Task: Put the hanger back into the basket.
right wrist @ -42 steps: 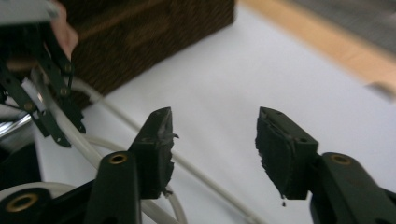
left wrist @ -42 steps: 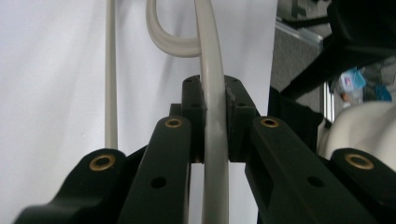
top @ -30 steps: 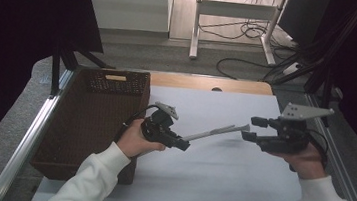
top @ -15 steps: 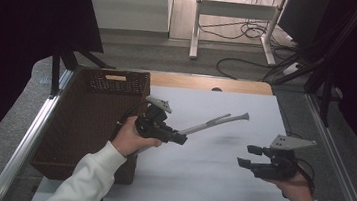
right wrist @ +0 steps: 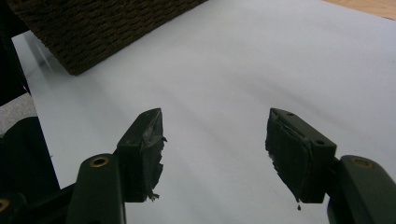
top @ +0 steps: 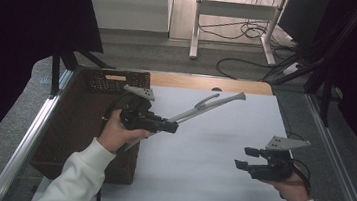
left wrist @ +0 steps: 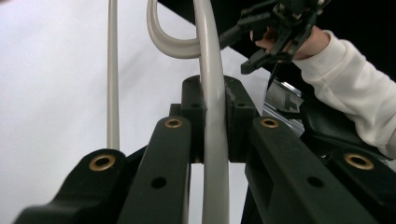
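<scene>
Left gripper (top: 171, 127) clamps grey tongs (top: 206, 107), pointing two o'clock: light, springy, slick. Right gripper (top: 241, 157) wide, empty.

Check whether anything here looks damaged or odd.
The right gripper's pads look worn: the black lining is ragged, with shreds hanging off the lower edges. Otherwise nothing stands out; the left gripper holds grey tongs.

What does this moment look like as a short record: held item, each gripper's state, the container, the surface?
held item: grey tongs, lifted off the table, far end pointing up and away
left gripper: shut on the tongs' handle end
right gripper: open, nothing between the jaws, low over the sheet
container: dark woven basket at the table's left side
surface: white sheet on the table
</scene>
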### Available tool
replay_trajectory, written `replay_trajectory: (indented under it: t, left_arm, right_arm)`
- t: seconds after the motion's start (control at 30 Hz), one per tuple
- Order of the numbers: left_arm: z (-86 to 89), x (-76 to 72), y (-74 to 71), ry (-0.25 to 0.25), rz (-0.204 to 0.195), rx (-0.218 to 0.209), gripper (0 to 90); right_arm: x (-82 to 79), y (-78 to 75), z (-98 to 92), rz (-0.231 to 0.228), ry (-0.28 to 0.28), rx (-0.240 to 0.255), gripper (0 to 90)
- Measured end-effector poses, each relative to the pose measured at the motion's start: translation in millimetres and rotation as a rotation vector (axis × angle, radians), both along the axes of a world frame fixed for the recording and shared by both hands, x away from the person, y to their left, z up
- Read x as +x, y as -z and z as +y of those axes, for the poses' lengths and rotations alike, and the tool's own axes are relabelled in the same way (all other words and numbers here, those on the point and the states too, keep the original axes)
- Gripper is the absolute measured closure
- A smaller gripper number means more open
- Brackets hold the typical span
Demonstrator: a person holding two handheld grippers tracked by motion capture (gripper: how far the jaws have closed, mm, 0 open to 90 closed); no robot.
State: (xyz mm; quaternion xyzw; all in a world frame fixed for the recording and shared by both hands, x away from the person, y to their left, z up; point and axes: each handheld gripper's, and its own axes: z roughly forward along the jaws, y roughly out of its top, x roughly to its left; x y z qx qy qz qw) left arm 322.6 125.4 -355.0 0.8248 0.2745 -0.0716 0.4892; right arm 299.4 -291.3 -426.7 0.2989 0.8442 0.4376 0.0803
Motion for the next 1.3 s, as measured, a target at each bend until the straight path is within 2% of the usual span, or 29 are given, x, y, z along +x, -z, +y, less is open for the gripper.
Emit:
replay_trajectory:
  t: [0.03,0.17,0.4,0.53,0.6,0.63,0.67,0.8,0.83,0.87,0.9,1.03,1.3]
  left_arm:
    - [6.2,-0.9,-5.6,-0.014,-0.009,-0.009,81.8]
    - [18.8,-1.5,-13.3,-0.038,-0.022,-0.02,81.8]
    - [38.1,-3.2,-19.9,-0.079,-0.038,-0.024,81.8]
    - [58.5,-7.1,-24.1,-0.118,-0.047,-0.019,81.8]
    - [62.8,-8.2,-24.7,-0.127,-0.049,-0.018,81.8]
    - [72.4,-10.4,-25.6,-0.144,-0.051,-0.018,81.8]
    - [72.4,-10.4,-25.6,-0.144,-0.051,-0.018,81.8]
    - [97.0,-15.8,-23.7,-0.191,-0.052,-0.019,81.8]
    - [97.0,-15.8,-23.7,-0.191,-0.052,-0.019,81.8]
    - [106.7,-17.9,-22.2,-0.208,-0.05,-0.018,81.8]
    - [106.7,-17.9,-22.2,-0.208,-0.05,-0.018,81.8]
    - [127.5,-22.9,-18.4,-0.243,-0.047,-0.01,81.8]
    - [153.4,-25.4,-5.5,-0.273,-0.039,-0.025,81.8]
  right_arm:
    - [0.0,-0.2,-1.2,0.0,0.002,-0.004,36.9]
    - [0.6,1.6,-1.2,0.005,0.002,-0.002,36.9]
    - [0.8,2.0,-1.2,0.007,0.002,-0.003,36.8]
    - [1.1,1.6,-2.8,0.007,0.005,-0.003,36.9]
    - [1.2,1.5,-3.1,0.009,0.004,-0.008,36.9]
    - [1.3,2.6,-2.5,0.011,0.006,-0.004,36.9]
    - [1.3,2.6,-2.5,0.011,0.006,-0.004,36.9]
    - [1.7,3.6,-2.2,0.008,0.023,-0.01,36.9]
    - [1.7,3.6,-2.2,0.008,0.023,-0.01,36.9]
    - [2.7,4.1,-3.1,0.01,0.04,-0.004,37.0]
    - [2.7,4.1,-3.1,0.01,0.04,-0.004,37.0]
    - [4.0,5.5,-4.1,0.016,0.047,-0.003,37.1]
    - [4.7,8.1,-2.5,0.02,0.044,-0.009,37.1]
